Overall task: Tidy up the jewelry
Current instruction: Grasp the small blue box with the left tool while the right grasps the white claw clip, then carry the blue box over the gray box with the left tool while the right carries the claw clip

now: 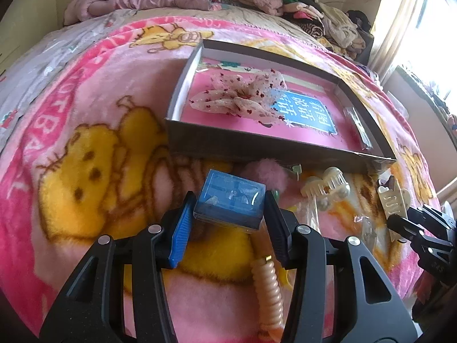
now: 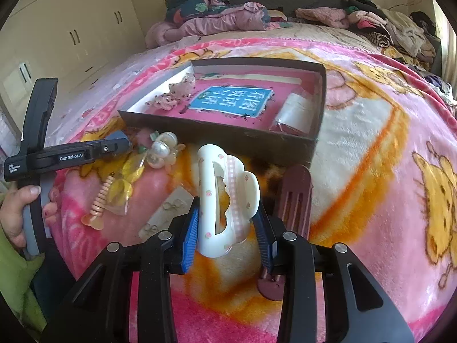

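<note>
Right wrist view: the right tool (image 2: pixel 227 225) clamps a white hair claw (image 2: pixel 225 200) above the blanket (image 2: pixel 371 148). Left of it, the left tool (image 1: pixel 228 214) grips a small blue case (image 1: pixel 230 198). Beyond both lies the open box (image 2: pixel 222 140) holding a scrunchie (image 1: pixel 242 94).

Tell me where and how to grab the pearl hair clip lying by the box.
Take the pearl clip across its narrow middle, coming from above. It lies loose on the blanket, the box wall stands just behind it, and its round pearls look too slippery to pinch. Both claws are busy: the left claw holds the blue case, the right claw the white clip.
</note>
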The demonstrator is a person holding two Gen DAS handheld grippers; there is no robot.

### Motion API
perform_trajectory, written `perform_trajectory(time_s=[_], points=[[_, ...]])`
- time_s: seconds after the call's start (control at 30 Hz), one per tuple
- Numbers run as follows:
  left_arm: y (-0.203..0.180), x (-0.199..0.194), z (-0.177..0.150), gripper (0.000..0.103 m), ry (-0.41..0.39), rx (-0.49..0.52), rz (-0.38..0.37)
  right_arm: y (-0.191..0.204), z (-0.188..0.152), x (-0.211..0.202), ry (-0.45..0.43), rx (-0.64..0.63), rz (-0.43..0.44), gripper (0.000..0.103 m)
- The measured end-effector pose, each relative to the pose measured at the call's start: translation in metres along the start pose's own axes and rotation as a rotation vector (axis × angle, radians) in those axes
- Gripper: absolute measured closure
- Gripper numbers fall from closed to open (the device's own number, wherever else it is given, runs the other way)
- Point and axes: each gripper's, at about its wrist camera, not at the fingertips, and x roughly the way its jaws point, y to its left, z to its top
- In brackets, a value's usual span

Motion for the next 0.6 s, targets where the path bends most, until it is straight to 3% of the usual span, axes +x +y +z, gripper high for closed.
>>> perform_trajectory(time_s=[0.6], points=[[0.017, -0.041, -0.005, 0.064, -0.071, -0.055, 0.007, 0.033, 0.029, 0.004, -0.019, -0.062, 0.062, 0.069]])
